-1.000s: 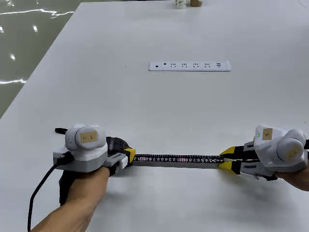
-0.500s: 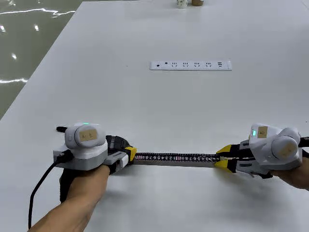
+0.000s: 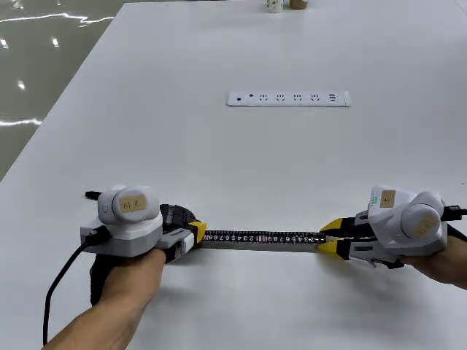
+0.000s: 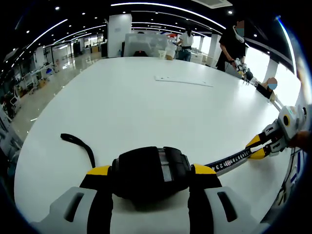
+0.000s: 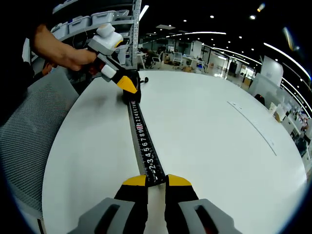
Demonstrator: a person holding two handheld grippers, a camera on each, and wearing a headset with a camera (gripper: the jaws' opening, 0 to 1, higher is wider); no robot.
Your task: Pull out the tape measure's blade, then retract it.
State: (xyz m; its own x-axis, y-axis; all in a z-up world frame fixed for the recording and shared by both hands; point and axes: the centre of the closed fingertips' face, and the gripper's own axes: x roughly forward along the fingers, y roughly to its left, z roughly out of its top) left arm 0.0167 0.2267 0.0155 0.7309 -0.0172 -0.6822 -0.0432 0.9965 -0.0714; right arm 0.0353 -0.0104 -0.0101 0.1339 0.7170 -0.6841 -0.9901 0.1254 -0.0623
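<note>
Left gripper [image 3: 195, 235]: clamped on the case [image 4: 151, 170]. The yellow-tipped jaws sit on either side of the black body, and a hand wraps the handle from below.
Right gripper [image 3: 328, 237]: pinched shut on the free end of the blade [image 3: 263, 238]. In the right gripper view the two jaws are nearly together, with the blade's end caught between them.
Case: down at the near left of the table [image 3: 255, 168], right in the left gripper's jaws, with its mouth facing the right gripper.
Blade: pulled out and running pretty much straight from the case across to the right gripper. The number side faces up, black with white digits plus a few red marks. It runs low over the tabletop, but honestly I can't tell if it's actually touching.
Strap [image 4: 80, 144]: the case's black loop, lying loose on the table just beside the case, on the side away from the blade.
Cable [image 3: 62, 281]: black, hanging off the back of the left gripper and dropping toward the near edge.
Power strip [image 3: 288, 98]: white, flat on the table, well apart from both grippers and further back.
</note>
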